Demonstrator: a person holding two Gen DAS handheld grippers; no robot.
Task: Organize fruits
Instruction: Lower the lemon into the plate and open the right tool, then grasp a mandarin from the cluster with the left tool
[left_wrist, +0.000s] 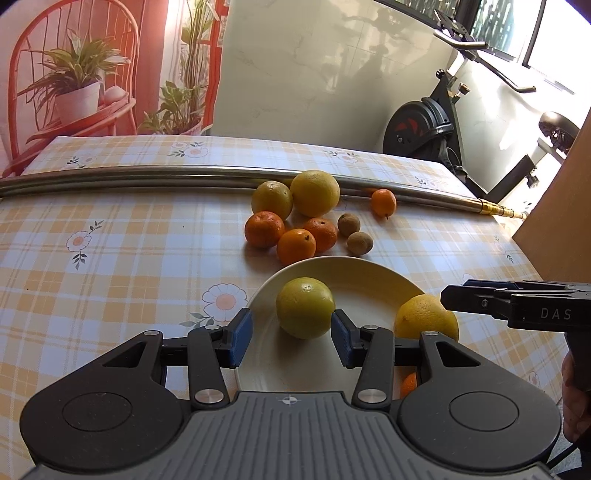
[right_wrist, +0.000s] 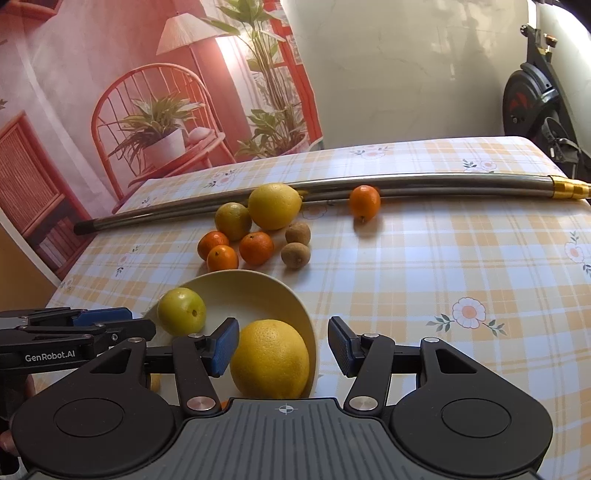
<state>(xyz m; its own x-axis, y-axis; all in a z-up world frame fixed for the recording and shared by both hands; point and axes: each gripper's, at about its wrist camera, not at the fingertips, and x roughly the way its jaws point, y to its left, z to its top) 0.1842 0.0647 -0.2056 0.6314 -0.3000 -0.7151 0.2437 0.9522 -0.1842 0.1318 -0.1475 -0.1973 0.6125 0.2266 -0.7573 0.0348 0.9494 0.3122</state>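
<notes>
Fruits split between two places: some on the cream plate (left_wrist: 373, 273), most loose on the checked tablecloth (left_wrist: 110, 266) beyond it, near the steel tube (left_wrist: 147, 173). On the plate: a greenish-yellow fruit (left_wrist: 304, 307), a large yellow citrus (right_wrist: 269, 360) against the right rim, plus a sliver of something orange (left_wrist: 409, 384), mostly hidden. Off the plate: two yellow fruits, three mandarins (left_wrist: 295, 236), two brown fruits (left_wrist: 354, 232), and one stray mandarin (right_wrist: 364, 201) touching the tube.

Left gripper (left_wrist: 291, 338) spread wide around the greenish fruit, holding nothing; right pad touching or nearly touching, left pad apart. Right gripper (right_wrist: 282, 345) also wide and empty, astride the citrus. Looks like the release after placing. Next, probably: back off, reach the nearest mandarins, close gently, avoid nudging neighbours into a roll.
</notes>
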